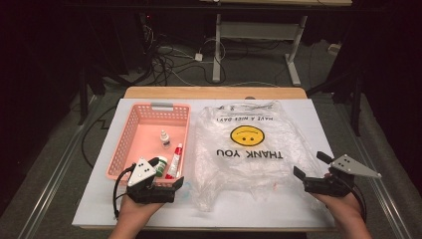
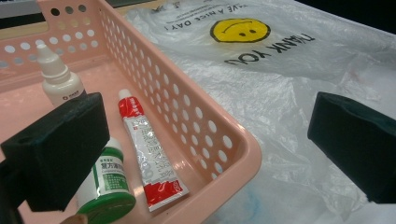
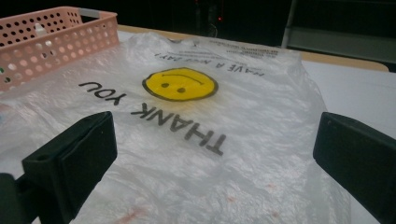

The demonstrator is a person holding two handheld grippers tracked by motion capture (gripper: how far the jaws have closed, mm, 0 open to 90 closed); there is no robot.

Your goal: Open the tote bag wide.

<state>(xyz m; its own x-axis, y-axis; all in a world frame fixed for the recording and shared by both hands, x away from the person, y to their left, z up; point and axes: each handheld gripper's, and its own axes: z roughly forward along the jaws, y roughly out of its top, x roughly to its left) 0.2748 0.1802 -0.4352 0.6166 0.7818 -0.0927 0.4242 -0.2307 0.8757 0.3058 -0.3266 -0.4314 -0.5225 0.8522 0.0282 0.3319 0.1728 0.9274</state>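
At the left we see the pink basket [image 1: 130, 130] on the bench [image 1: 323, 124], holding a white dropper bottle [image 1: 164, 138], a green-capped bottle [image 1: 160, 166] and a red-and-white tube [image 1: 175, 160]. Our left tool [image 1: 171, 183] sits at the basket's near right corner, jaws spread wide and gripping nothing, the green-capped bottle just beside one jaw. Next lies the clear smiley-face plastic bag [image 1: 249, 149], flat beside the basket. At the bag's right edge our right tool [image 1: 311, 167] hovers, jaws likewise apart and empty.
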